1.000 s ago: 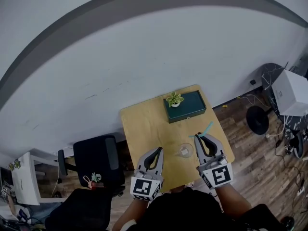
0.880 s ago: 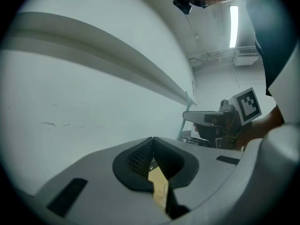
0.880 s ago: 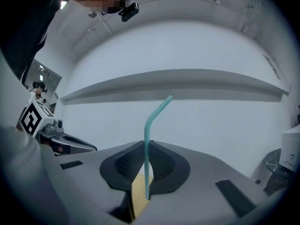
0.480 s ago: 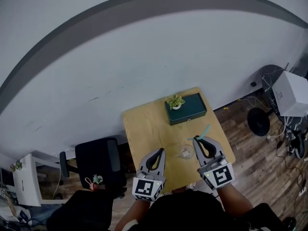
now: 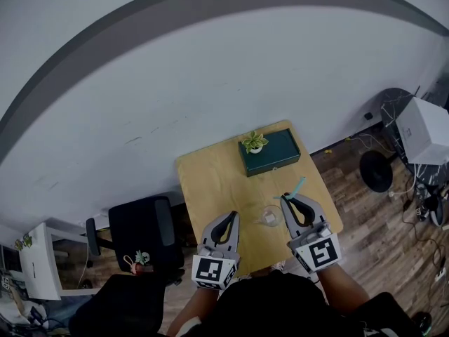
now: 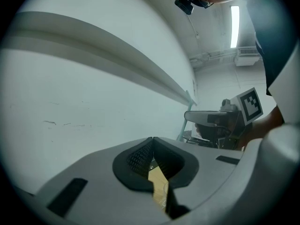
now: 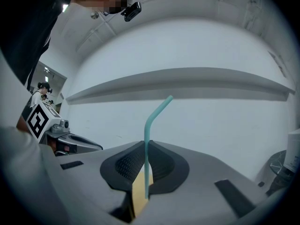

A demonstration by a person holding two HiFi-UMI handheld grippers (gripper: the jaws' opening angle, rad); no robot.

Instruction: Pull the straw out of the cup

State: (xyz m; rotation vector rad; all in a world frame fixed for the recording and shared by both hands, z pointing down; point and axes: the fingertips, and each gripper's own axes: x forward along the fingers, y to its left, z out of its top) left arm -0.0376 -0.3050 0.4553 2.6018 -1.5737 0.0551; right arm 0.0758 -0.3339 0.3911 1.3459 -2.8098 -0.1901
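Teal and bent near its top, the straw (image 7: 148,135) stands upright in the right gripper (image 7: 145,143), whose jaws are closed tight on its lower part. In the head view the straw (image 5: 300,185) rises just beyond the right gripper (image 5: 286,198). The clear cup (image 5: 269,217) stands on the wooden table (image 5: 210,181) just to that gripper's left. The straw's lower end appears to be outside the cup, though it is very small in that view. The left gripper (image 6: 153,139) has its jaws together with nothing between them, and only tabletop shows through the gap behind the tips. Seen from the head, the left gripper (image 5: 233,217) sits over the table's near edge, left of the cup. At the far side a dark green box (image 5: 275,157) carries a small potted plant (image 5: 254,144)
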